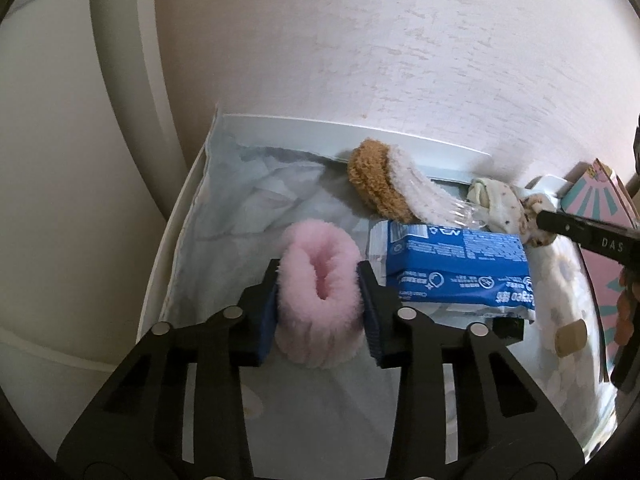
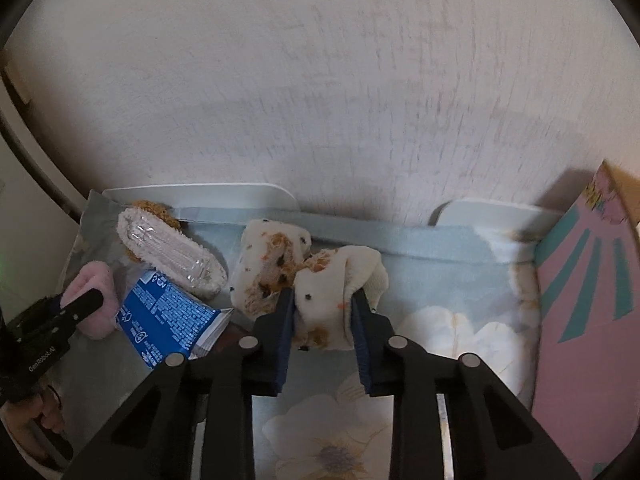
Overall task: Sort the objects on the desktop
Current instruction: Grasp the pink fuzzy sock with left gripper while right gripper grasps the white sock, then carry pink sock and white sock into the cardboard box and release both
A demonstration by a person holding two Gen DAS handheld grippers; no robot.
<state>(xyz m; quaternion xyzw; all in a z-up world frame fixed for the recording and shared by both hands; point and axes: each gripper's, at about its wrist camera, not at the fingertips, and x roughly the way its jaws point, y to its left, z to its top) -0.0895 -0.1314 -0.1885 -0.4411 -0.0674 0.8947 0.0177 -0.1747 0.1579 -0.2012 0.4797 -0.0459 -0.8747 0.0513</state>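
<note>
A fluffy pink scrunchie [image 1: 318,288] lies on the cloth-covered desk, and my left gripper [image 1: 320,280] is shut on it, its blue pads pressing both sides. In the right wrist view my right gripper [image 2: 324,304] is shut on a cream spotted sock [image 2: 328,300]; a second matching sock [image 2: 268,272] lies just to its left. A blue wet-wipe pack [image 1: 452,268] rests beside the scrunchie. Behind the pack lies a brown-and-white fuzzy item in clear plastic [image 1: 392,192].
A white wall stands right behind the desk, with a low white rail [image 1: 360,136] along its foot. A pink and teal box [image 2: 584,320] stands upright at the right. The floral cloth [image 2: 332,432] covers the near desk. A small cork-like stub [image 1: 572,338] lies at the right.
</note>
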